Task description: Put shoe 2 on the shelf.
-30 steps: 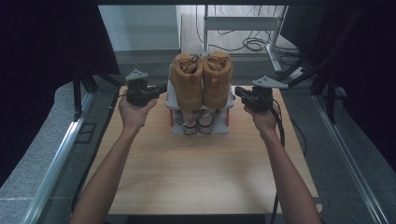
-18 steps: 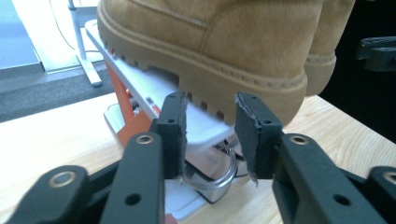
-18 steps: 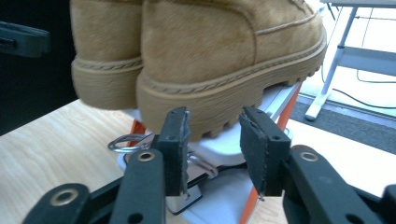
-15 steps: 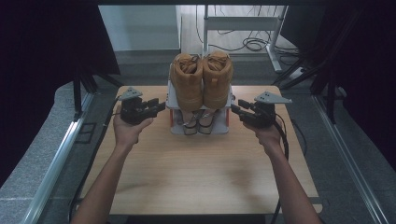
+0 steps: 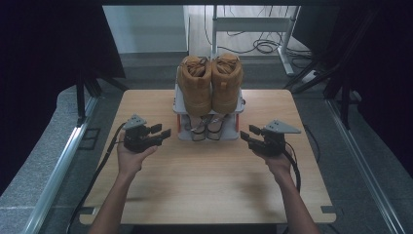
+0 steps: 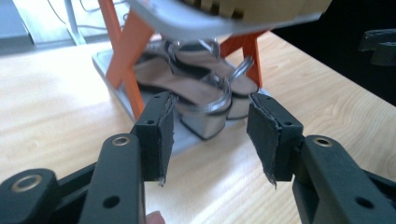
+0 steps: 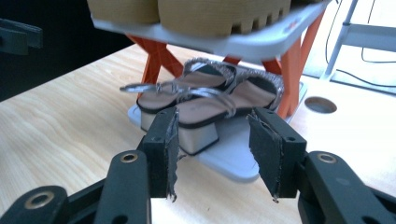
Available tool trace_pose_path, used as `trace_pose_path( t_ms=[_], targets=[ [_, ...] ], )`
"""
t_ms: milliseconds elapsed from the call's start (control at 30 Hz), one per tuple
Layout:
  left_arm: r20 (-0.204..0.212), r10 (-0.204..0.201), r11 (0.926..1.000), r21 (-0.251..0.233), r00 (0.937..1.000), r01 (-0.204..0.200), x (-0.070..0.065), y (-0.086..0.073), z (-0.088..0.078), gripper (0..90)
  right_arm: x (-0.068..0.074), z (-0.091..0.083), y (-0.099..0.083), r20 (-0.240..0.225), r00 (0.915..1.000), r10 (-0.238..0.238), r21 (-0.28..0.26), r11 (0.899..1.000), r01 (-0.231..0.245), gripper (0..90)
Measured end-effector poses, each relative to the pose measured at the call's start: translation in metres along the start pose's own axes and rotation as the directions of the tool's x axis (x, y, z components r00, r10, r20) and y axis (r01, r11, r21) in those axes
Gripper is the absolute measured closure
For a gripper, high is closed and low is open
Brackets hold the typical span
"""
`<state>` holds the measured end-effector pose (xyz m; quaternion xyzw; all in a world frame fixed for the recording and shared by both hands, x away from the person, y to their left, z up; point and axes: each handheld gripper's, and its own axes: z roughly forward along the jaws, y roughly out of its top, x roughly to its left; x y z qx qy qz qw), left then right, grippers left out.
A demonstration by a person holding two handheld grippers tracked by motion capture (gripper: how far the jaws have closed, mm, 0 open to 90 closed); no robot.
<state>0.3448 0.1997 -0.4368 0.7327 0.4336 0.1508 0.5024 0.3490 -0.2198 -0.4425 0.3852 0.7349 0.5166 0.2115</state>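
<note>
A small two-tier rack [image 5: 178, 104] with orange legs stands at the table's far middle. A pair of tan boots [image 5: 210, 83] sits on its top shelf, and silver strappy sandals [image 5: 207, 127] lie on the lower one. My left gripper [image 5: 161, 130] hovers just left of the rack's front, open and empty, aimed at the sandals [image 6: 196, 93]. My right gripper [image 5: 248, 132] mirrors it on the right, open and empty, facing the sandals [image 7: 205, 100]. Both pairs of jaws have just been opening, with nothing between the pads [image 6: 163, 135] [image 7: 264, 147].
The wooden table [image 5: 204, 190] stretches bare between my forearms and its front edge. A round hole [image 7: 320, 105] sits in the tabletop past the rack. Metal rails [image 5: 63, 161] flank the table, and a desk frame [image 5: 253, 22] with floor cables stands behind.
Both hands have dropped from beside the boots and pulled back toward the near side, to the lower shelf's level. Both pairs of jaws went from shut to open.
</note>
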Motion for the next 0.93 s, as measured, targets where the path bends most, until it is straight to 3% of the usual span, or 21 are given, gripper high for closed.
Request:
trace_pose_path(
  t_ms=[233, 633, 733, 933],
  targets=[
    [-0.026, 0.024, 0.9995, 0.019, 0.9994, -0.024, -0.006, -0.021, 0.001, 50.5, 0.002, -0.004, -0.028, -0.002, 0.9994, 0.034, 0.015, 0.999, -0.034, 52.1],
    [-0.051, 0.022, 0.9971, 0.073, 0.9985, -0.019, -0.011, -0.062, 0.0, 48.2, 0.002, -0.012, -0.07, -0.004, 0.9963, 0.085, 0.041, 0.996, -0.085, 51.5],
    [-0.067, 0.045, 0.995, 0.092, 0.9968, -0.039, -0.013, -0.069, -0.002, 47.1, 0.003, -0.012, -0.075, -0.001, 0.997, 0.077, 0.073, 0.994, -0.077, 49.7],
    [-0.062, 0.053, 0.993, 0.109, 0.9967, -0.046, -0.014, -0.074, -0.001, 46.1, 0.005, -0.014, -0.077, -0.011, 0.997, 0.076, 0.051, 0.996, -0.076, 49.3]
  ],
)
